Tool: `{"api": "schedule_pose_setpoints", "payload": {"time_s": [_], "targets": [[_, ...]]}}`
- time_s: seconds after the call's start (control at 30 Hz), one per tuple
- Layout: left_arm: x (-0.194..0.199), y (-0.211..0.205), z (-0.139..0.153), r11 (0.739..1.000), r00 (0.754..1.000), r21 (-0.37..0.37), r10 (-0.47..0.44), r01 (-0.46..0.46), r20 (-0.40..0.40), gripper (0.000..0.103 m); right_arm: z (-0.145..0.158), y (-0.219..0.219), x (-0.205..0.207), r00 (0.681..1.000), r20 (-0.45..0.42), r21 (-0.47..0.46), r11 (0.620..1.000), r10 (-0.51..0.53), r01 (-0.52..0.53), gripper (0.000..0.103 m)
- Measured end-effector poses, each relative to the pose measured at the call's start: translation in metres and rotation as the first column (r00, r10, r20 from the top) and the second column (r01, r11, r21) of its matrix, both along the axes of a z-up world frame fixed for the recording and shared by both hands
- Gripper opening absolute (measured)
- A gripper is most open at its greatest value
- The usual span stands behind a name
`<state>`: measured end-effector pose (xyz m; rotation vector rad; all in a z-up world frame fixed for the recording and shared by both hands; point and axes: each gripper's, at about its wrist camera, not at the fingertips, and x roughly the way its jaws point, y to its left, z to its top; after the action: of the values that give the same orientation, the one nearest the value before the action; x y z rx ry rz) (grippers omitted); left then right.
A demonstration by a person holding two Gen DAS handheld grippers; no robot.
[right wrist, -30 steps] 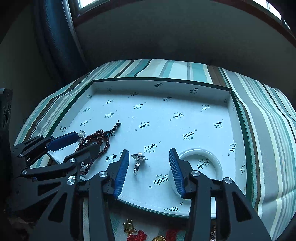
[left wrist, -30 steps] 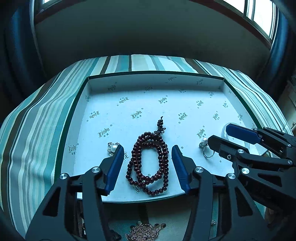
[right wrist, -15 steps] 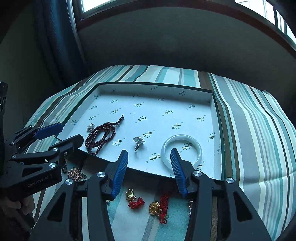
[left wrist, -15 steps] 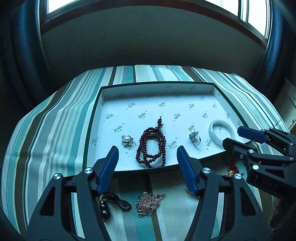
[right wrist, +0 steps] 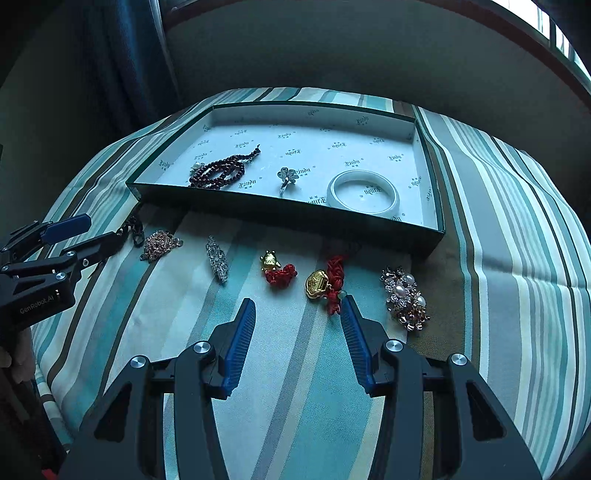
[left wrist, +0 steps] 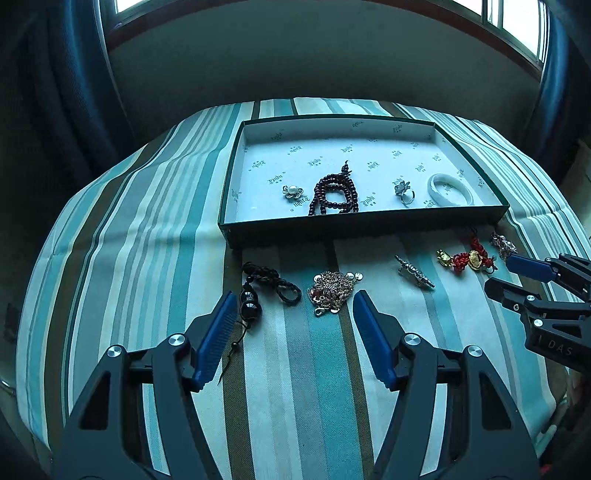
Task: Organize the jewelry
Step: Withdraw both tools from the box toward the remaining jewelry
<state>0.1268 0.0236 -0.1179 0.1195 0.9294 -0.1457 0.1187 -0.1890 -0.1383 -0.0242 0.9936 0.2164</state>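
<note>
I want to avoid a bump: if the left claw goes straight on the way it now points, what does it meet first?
Probably the tangled chain necklace on the striped cloth, which lies just ahead between the open fingers of the left claw. The black bead cord sits slightly to the left. Depth is hard to judge.

Daylit windows (left wrist: 517,22) above dark wall (left wrist: 314,55)

"GenRobot.AI" on left gripper (right wrist: 66,236); "DAS" on right gripper (left wrist: 517,275).
</note>
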Motion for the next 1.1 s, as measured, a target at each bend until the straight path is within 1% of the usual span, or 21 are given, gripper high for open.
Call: {"api": "schedule_pose_setpoints", "payload": {"time_s": [0.3,0.43,0.6,0.67,0.7,0.8,0.83,0.97,1.03,1.1], "targets": [[-0.016,0.026,-0.02,0.997,0.995,0.016,0.075,-0.074,-0.07,0.065,-0.002,0.001,-0.008,1.0,-0.003,0.01,1.0,0.007,-0.007,0.048],[-0.013,0.031,-0.021,0.996,0.993,0.018,0.091,-0.09,-0.075,0.065,-0.003,0.002,-0.008,1.0,-0.003,0.013,1.0,0.01,-0.01,0.048],[-0.003,0.029,-0.023,0.996,0.994,0.033,0.083,-0.081,-0.07,0.064,-0.003,0.003,-0.008,1.0,-0.003,0.011,1.0,0.009,-0.009,0.048],[0.004,0.029,-0.023,0.996,0.994,0.036,0.081,-0.079,-0.068,0.061,-0.003,0.003,-0.007,1.0,-0.004,0.01,1.0,0.008,-0.008,0.048],[0.008,0.029,-0.024,0.997,0.995,0.036,0.077,-0.075,-0.068,0.056,-0.004,0.003,-0.007,1.0,-0.005,0.01,1.0,0.008,-0.008,0.048],[0.019,0.031,-0.027,0.996,0.994,0.042,0.077,-0.074,-0.072,0.053,-0.004,0.002,-0.005,1.0,-0.009,0.013,1.0,0.007,-0.007,0.048],[0.022,0.031,-0.028,0.996,0.994,0.043,0.077,-0.074,-0.075,0.049,-0.004,0.002,-0.005,1.0,-0.01,0.013,1.0,0.008,-0.007,0.048],[0.03,0.03,-0.032,0.997,0.994,0.051,0.069,-0.065,-0.088,0.047,-0.006,0.001,-0.003,1.0,-0.015,0.015,1.0,0.007,-0.007,0.048],[0.033,0.03,-0.035,0.997,0.993,0.05,0.062,-0.058,-0.098,0.041,-0.007,0.0,-0.002,1.0,-0.018,0.016,1.0,0.007,-0.007,0.048],[0.033,0.031,-0.036,0.998,0.993,0.038,0.056,-0.052,-0.103,0.039,-0.008,0.0,-0.001,1.0,-0.021,0.016,1.0,0.006,-0.006,0.048]]}}
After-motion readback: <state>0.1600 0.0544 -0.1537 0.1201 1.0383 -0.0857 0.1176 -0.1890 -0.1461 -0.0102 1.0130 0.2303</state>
